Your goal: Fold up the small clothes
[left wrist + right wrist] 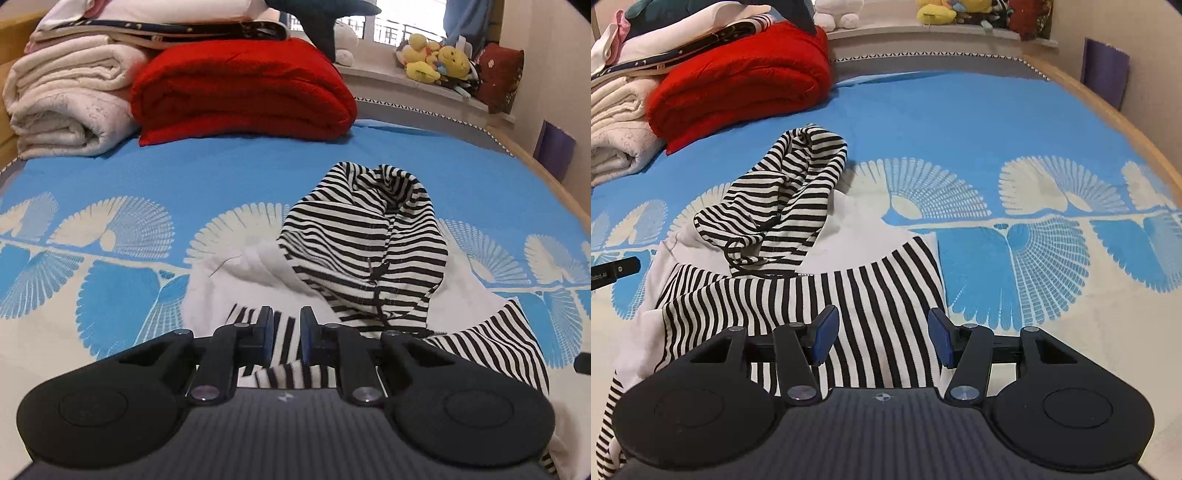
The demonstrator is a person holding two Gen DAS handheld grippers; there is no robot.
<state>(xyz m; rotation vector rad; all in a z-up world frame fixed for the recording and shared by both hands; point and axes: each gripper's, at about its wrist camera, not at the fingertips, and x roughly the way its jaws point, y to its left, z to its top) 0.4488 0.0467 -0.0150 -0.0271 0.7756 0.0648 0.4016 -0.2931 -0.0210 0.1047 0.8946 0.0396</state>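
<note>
- Lying crumpled on the blue-and-cream patterned bedspread point(184, 177), the striped hooded top point(369, 236) sits right in front of both hands, hood bunched up at the far end, striped sleeves and white body spilling toward the cameras.
- The garment's long axis runs roughly from near to far, hood away, hem side close in.
- The left tongs point(287, 334) are narrow, blue pads drawn close with a striped sleeve point(284, 332) passing between them; in the left wrist view the cloth fills the gap, so it reads as a pinch on that sleeve, though the pads' contact is not perfectly clear.
- The right tongs point(882, 338) stand fairly wide and hold nothing, hovering over the broad striped panel point(886, 295) on the garment's right side.
- Both tools tilt downward toward the bed, side by side; a dark tip of the left tool point(626, 267) peeks in at the left edge of the right wrist view.
- Judging from this, the left hand is on its cloth, while the right needs to drop onto the panel's edge just below it.
- The red folded blanket point(240, 92) and white rolled quilt point(62, 107) lie well apart, at the far end of the bed.
</note>
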